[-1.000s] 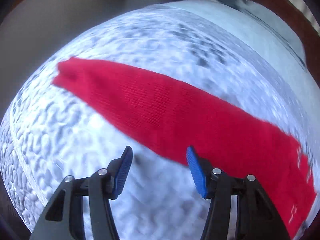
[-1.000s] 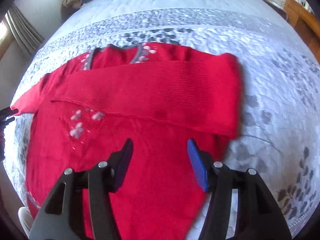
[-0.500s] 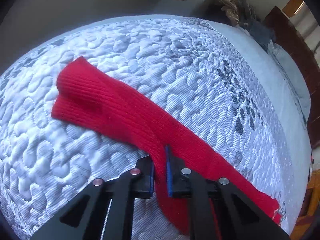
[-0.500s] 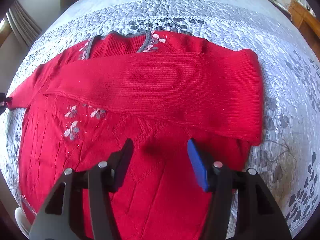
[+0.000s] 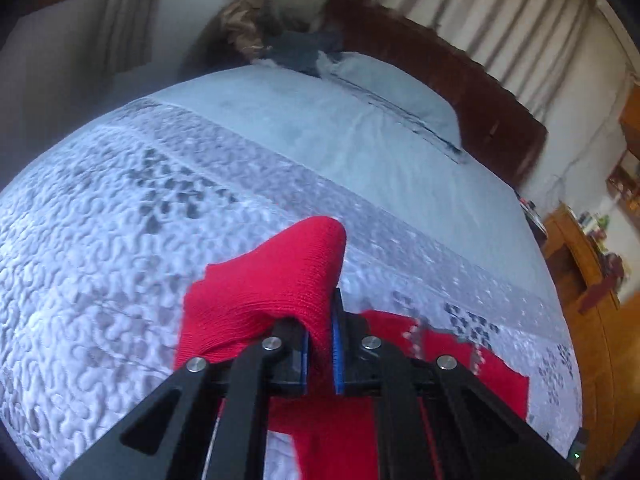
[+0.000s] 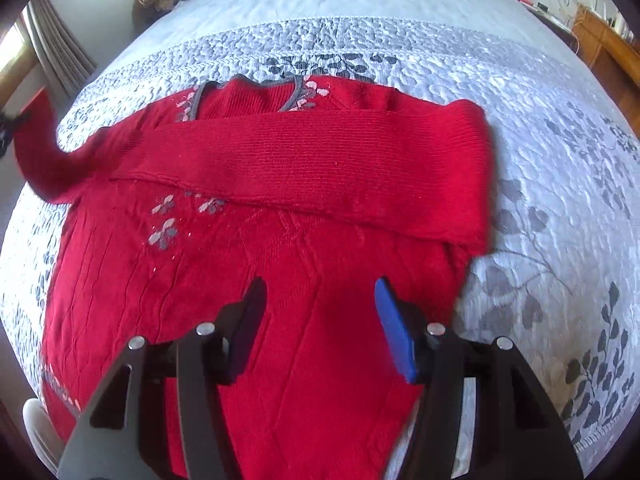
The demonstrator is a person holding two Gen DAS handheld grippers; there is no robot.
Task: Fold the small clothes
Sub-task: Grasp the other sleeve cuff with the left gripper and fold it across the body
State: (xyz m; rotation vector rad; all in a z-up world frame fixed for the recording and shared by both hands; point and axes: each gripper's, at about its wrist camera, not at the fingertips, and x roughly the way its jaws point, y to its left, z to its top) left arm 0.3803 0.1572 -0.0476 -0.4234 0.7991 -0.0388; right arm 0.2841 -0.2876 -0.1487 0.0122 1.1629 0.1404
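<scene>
The red sweater (image 6: 280,264) lay front-up on the quilted bedspread (image 6: 560,168), collar toward the headboard (image 5: 460,80), and one sleeve was already folded across the chest, its long axis running straight side to side with the cuff out at the right edge of the body. The other sleeve (image 5: 272,288) was up off the bed, pinched in the left gripper (image 5: 318,340), whose blue pads were closed tight on a bunched fold of knit. In the right wrist view that lifted sleeve (image 6: 44,160) swept off the sweater's left shoulder and hung at the far left edge of the frame, blurred, so exactly where along its length the grip sat was hard to say, probably near the middle.

The right gripper (image 6: 320,320) hovered over the lower body of the sweater with its jaws wide apart and nothing between them.

Here was the relation that mattered: the held sleeve lay out to the left of the body, and its landing place, the band of chest over or just beside the folded sleeve, lay to the right of the left gripper. The left hand was the nearer one and had the cloth. The carry looked like a sweep rightward across the body, parallel to the folded sleeve, with the right gripper free to pin the torso
</scene>
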